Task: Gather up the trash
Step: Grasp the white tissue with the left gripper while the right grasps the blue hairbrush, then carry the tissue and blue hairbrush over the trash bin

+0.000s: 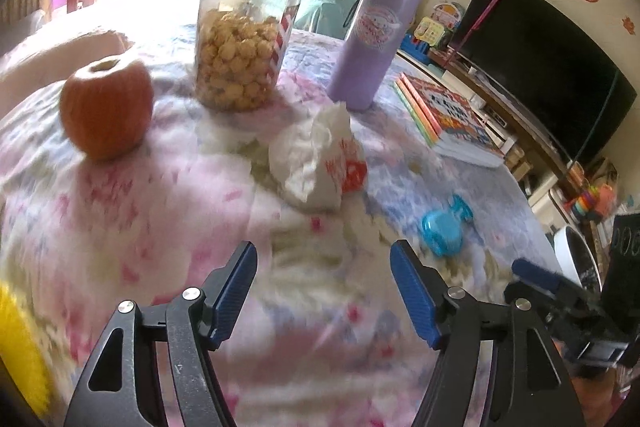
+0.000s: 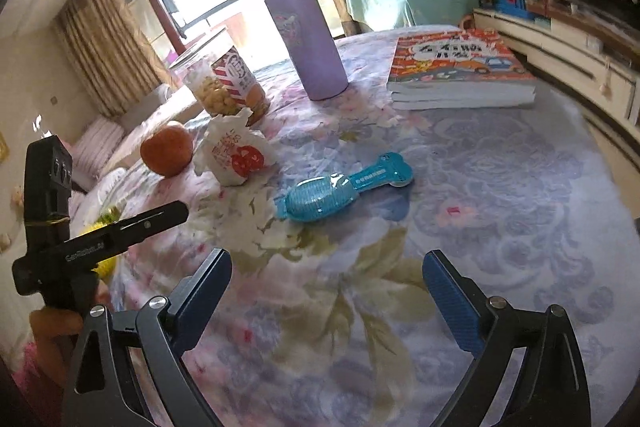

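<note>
The crumpled wrapper sits on the flowered cloth ahead of the left gripper, roughly on the line between its fingers and a little beyond their tips; from the right gripper it lies ahead and off to the left. Both grippers have their jaws spread with nothing between them. The step in hand looks like the approach to the first piece of trash, and the left gripper seems best placed. To do it well, I would bring the fingers down either side of the wad's narrower waist and close on the bulk, not a loose flap, so it lifts whole. Its long axis seems to run away from the left fingers, the torn white end pointing toward the jar and bottle, the red-printed end nearer. The apple stands left of the fingers, the blue brush right.
</note>
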Available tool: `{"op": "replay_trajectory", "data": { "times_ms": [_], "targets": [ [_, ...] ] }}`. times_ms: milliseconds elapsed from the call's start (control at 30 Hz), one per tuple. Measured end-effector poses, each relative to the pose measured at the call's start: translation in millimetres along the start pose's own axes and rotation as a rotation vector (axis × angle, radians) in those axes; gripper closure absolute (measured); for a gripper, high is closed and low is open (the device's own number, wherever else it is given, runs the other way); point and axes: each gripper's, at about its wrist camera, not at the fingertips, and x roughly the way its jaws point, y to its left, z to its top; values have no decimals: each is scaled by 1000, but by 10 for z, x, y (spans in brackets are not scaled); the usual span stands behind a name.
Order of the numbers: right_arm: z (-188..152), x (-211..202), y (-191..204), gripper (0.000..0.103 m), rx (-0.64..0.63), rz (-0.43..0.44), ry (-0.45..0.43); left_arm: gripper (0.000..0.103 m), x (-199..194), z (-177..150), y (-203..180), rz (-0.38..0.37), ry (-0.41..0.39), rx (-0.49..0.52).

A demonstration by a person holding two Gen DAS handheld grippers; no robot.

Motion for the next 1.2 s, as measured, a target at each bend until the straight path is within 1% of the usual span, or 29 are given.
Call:
{"op": "replay_trajectory", "data": {
  "times_ms": [233,300,367,400,433,467,500,533,567,600,733,867,1000,1200],
  "targets": [
    [88,246,1,6,85,-24,9,33,365,274,24,10,-5,35],
    [129,304,31,6,89,-32,3,34,475,317,50,6,-5,35],
    [163,378,66,8,86,-49,4,41,586,348,96,-2,4,29],
    [177,419,81,12,84,-55,9,55,630,360,116,-11,11,25],
    [188,450,89,16,82,-63,11,67,676,365,138,-24,24,21],
    [195,475,103,19,77,-75,12,68,717,366,159,-35,34,17],
    [209,500,117,24,69,-90,10,71,724,362,166,-36,27,16],
    [221,523,124,33,65,-99,11,72,725,356,164,-35,20,21],
    [233,547,122,39,65,-107,15,73,728,346,155,-31,16,31],
    [247,569,117,48,63,-121,19,75,714,335,144,-28,14,36],
    [241,538,111,49,56,-102,13,77,625,272,92,-23,10,51],
    [160,376,82,49,63,-73,-2,77,466,179,35,-51,8,40],
    [35,105,-9,49,73,-51,-21,77,303,40,-58,-84,11,37],
    [-114,-323,-141,49,82,-49,-66,77,107,-187,-335,-133,31,70]
  ]
}}
